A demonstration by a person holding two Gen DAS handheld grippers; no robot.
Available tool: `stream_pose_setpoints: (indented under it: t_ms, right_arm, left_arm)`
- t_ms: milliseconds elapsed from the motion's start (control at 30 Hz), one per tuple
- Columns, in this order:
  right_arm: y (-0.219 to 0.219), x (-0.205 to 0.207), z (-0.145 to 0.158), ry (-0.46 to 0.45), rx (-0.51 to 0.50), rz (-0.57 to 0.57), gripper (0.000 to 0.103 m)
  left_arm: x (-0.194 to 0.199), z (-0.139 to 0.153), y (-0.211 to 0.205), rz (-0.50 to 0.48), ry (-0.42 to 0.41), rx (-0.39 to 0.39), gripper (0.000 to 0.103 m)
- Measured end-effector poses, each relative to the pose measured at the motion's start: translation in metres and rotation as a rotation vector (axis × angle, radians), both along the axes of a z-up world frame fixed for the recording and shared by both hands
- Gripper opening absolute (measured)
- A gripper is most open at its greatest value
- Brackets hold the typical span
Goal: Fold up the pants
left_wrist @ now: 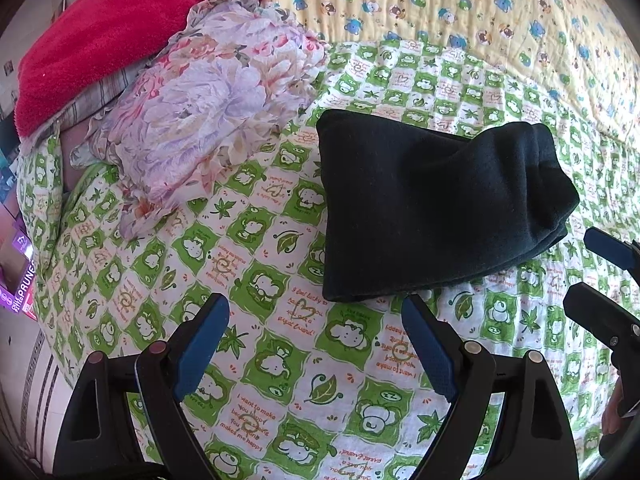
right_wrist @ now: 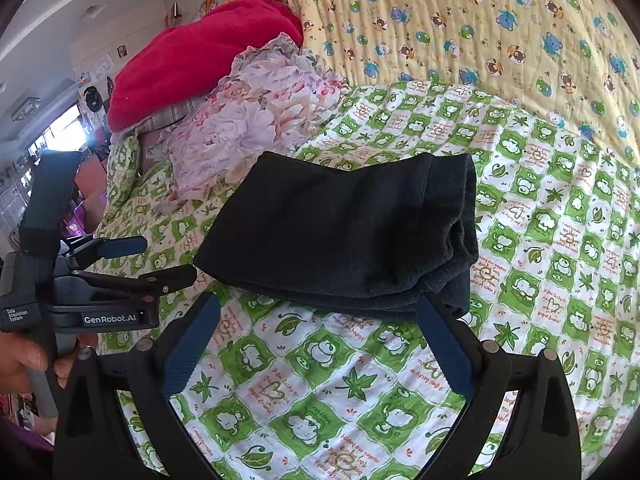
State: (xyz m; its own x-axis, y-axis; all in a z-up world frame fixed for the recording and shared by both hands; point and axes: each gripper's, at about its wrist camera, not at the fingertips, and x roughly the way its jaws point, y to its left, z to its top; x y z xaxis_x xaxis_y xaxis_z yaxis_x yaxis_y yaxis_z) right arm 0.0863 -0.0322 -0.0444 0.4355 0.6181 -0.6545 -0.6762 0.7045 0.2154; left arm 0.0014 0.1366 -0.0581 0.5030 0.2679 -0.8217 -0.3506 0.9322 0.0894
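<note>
Lying folded on quilt [left_wrist: 280, 360]: pants [left_wrist: 432, 212]

Both grippers are black plastic with blue ribbed pads [right_wrist: 444, 344] and round metal pins at the finger joints. The left gripper [right_wrist: 160, 260] carries white "GenRobot.AI" and "Data Acquisition System" lettering on its body.

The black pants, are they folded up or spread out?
Folded. The black pants lie as a compact stack on the green quilt, layered edges showing at one end.

Black pants [left_wrist: 436, 208], folded into a compact layered bundle, flat on the green-checked bedspread [left_wrist: 280, 360], ungripped.
</note>
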Motion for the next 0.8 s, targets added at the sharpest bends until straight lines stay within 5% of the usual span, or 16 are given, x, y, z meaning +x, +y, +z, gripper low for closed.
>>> stream_pose_setpoints:
  t_ms: [800]
  right_arm:
    - [-0.001,0.001,0.0,0.019,0.007,-0.004,0.098]
  left_arm:
    - [0.008,0.008,0.012,0.007,-0.02,-0.085,0.089]
